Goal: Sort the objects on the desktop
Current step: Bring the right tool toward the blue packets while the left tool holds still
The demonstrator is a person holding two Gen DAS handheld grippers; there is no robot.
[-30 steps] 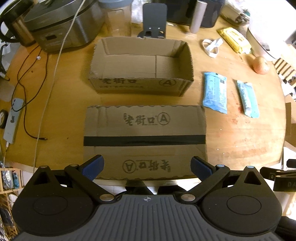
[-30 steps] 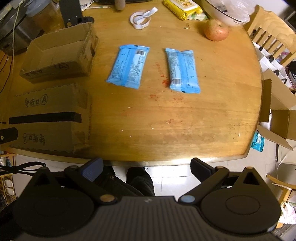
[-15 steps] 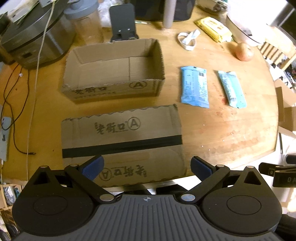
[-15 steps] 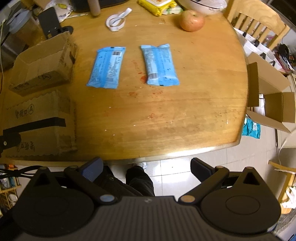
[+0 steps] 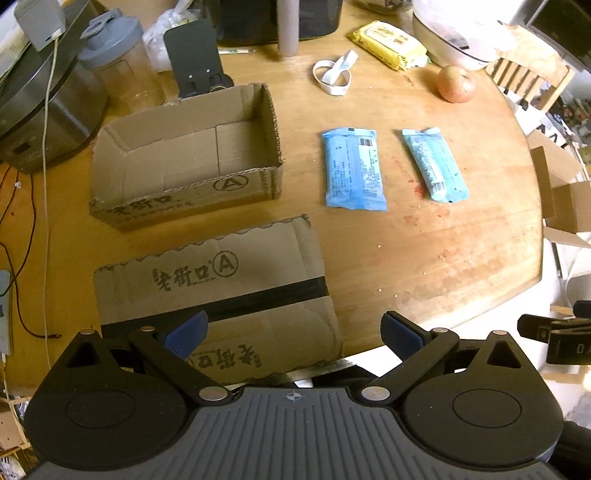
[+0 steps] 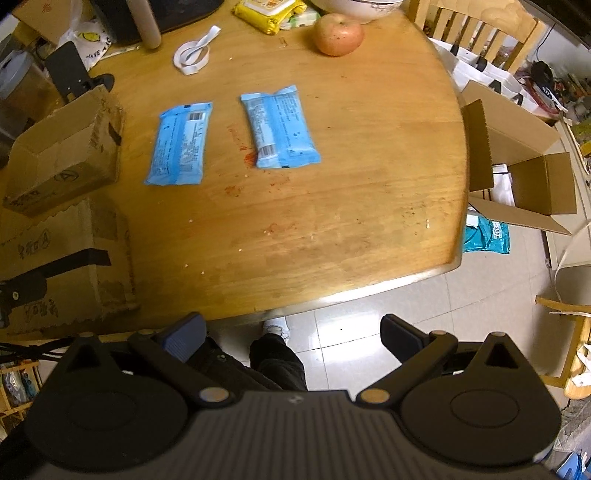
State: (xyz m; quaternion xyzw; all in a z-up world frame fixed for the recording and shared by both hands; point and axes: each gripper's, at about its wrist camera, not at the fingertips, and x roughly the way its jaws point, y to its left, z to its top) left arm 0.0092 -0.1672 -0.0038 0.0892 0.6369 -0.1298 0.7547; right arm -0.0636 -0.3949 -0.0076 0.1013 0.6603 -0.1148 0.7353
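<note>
Two blue snack packets lie side by side on the wooden table: the left packet [image 5: 354, 169] [image 6: 181, 143] and the right packet [image 5: 434, 164] [image 6: 280, 126]. An open, empty cardboard box [image 5: 184, 155] [image 6: 62, 147] stands left of them. A flat cardboard lid [image 5: 218, 291] [image 6: 62, 262] lies in front of the box. My left gripper [image 5: 291, 332] is open and empty above the lid's near edge. My right gripper [image 6: 291, 330] is open and empty, off the table's front edge, well short of the packets.
An apple [image 5: 456, 83] [image 6: 339, 34], a white strap loop [image 5: 334, 74] [image 6: 194, 55] and a yellow wipes pack [image 5: 389, 44] lie at the back. A rice cooker [image 5: 40, 99], jar [image 5: 122, 62] and cables [image 5: 44, 184] are at the left. A cardboard box [image 6: 517, 166] stands on the floor at right.
Both grippers have swung to the right and moved forward; the box and packets have shifted left and grown larger in both views. Nothing on the table has moved. Both grippers stay open.
</note>
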